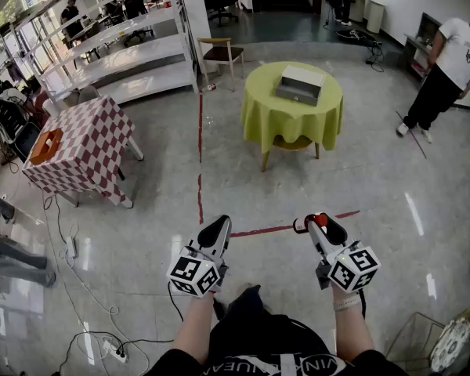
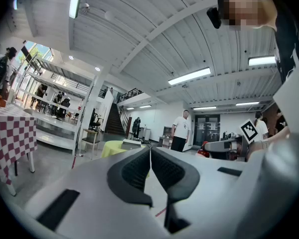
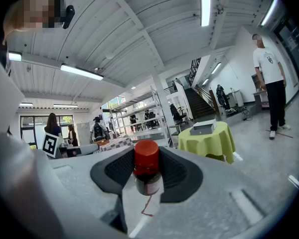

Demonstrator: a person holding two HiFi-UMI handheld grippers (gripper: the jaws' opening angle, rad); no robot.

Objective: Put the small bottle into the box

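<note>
A small bottle [image 3: 147, 169] with a red cap and dark body stands upright between the pads of my right gripper [image 3: 147, 172], which is shut on it. In the head view the right gripper [image 1: 316, 224] hovers over the floor, the bottle's red cap [image 1: 319, 219] showing at its tip. My left gripper [image 1: 217, 231] is held beside it, jaws together with nothing between them; the left gripper [image 2: 150, 169] shows the same in its own view. The grey open box [image 1: 299, 84] lies on a round table with a yellow-green cloth [image 1: 266, 112], well ahead of both grippers.
A table with a red-checked cloth [image 1: 90, 149] and an orange box [image 1: 45, 146] stands to the left. A wooden chair [image 1: 222, 54] and white shelving [image 1: 121, 49] are at the back. A person [image 1: 446, 69] stands at the far right. Cables [image 1: 78, 288] trail on the floor at left.
</note>
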